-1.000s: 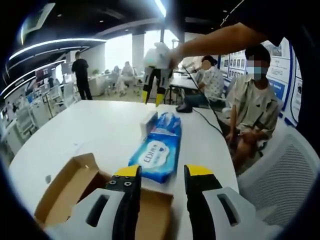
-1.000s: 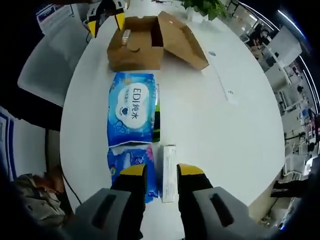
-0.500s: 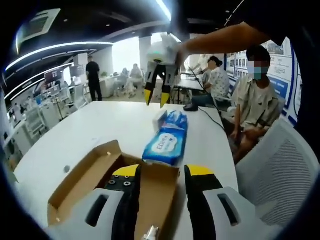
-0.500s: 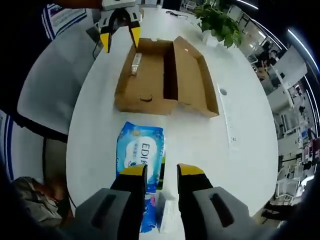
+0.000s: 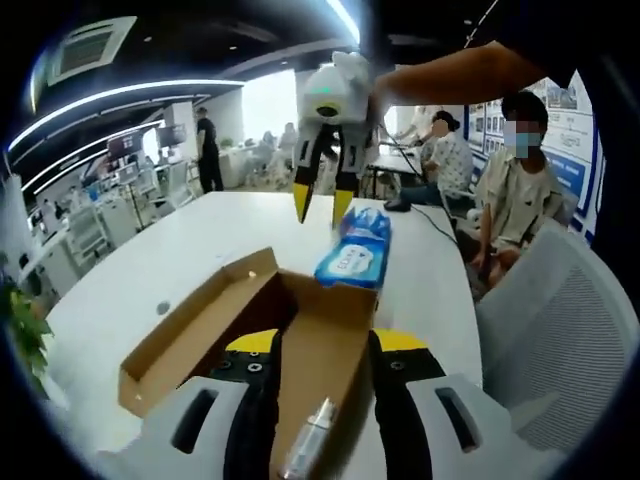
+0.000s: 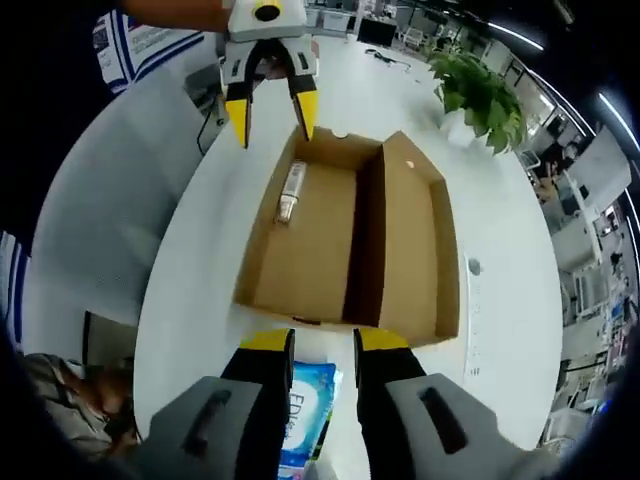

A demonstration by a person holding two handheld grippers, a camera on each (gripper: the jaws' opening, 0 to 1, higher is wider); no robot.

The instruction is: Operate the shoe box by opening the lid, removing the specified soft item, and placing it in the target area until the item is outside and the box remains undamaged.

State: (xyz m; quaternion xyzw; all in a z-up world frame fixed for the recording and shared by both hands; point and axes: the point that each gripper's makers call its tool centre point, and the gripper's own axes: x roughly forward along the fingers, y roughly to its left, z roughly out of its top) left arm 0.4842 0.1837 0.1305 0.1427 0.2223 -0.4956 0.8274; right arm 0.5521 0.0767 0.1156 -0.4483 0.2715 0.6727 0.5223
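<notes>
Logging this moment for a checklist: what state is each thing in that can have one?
Shoe box: open, lid folded flat beside it.
Tube: lying inside the box.
Wipes pack: on the table, outside the box.
Left gripper: open, empty, over the box's end.
Right gripper: open, empty, above the table.

— What sort of place?
— An open-plan office: a white desk (image 5: 225,235), mesh office chair (image 5: 545,330), rows of workstations (image 5: 95,215), ceiling light strips (image 5: 120,95), seated people (image 5: 515,190), a potted plant (image 6: 480,90).
</notes>
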